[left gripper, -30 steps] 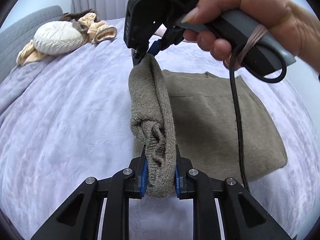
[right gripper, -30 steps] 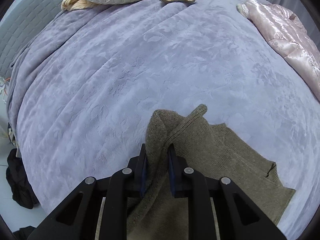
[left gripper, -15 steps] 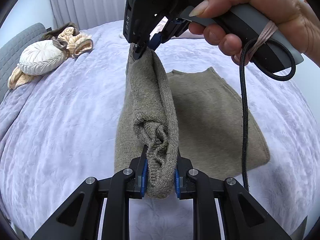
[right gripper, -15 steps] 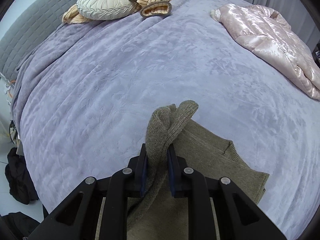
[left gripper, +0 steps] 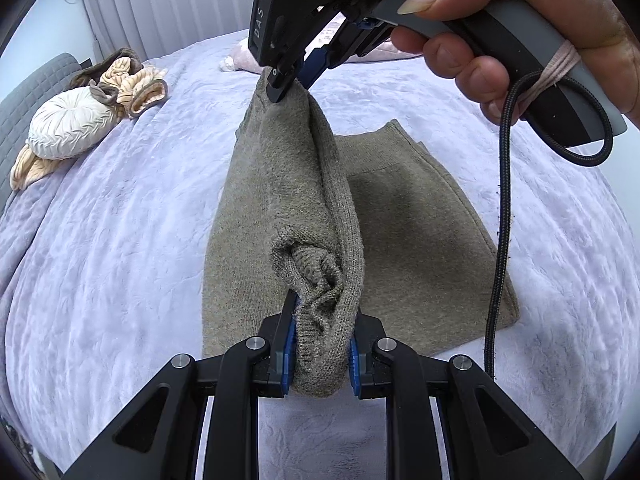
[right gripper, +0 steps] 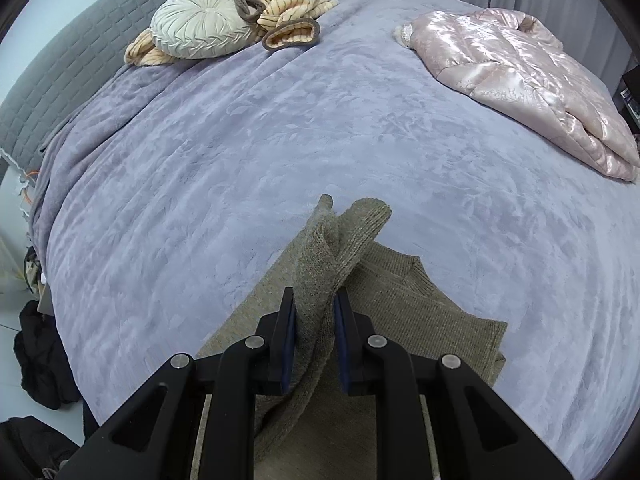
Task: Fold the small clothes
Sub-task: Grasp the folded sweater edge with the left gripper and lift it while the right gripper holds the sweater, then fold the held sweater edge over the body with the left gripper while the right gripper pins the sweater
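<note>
An olive-brown knit sweater (left gripper: 404, 216) lies on the lilac bedspread (left gripper: 112, 264), with one side lifted off the bed. My left gripper (left gripper: 322, 344) is shut on a bunched edge of the sweater near me. My right gripper (left gripper: 290, 80), held by a hand, is shut on the far end of the same raised fold. In the right wrist view the gripper (right gripper: 314, 316) pinches the sweater (right gripper: 424, 312), a sleeve end sticking up past the fingers. The lifted fold hangs taut between the two grippers above the flat part.
A round cream cushion (right gripper: 200, 28) and striped beige clothes (right gripper: 292, 12) lie by the grey headboard (right gripper: 48, 80). A shiny pink quilted jacket (right gripper: 520, 80) lies at the far right. Dark clothes (right gripper: 36, 364) lie on the floor left of the bed. A black cable (left gripper: 500, 220) hangs from the right gripper.
Both grippers have risen, lifting the sweater's side higher off the bed; more of the fabric now hangs between them.
</note>
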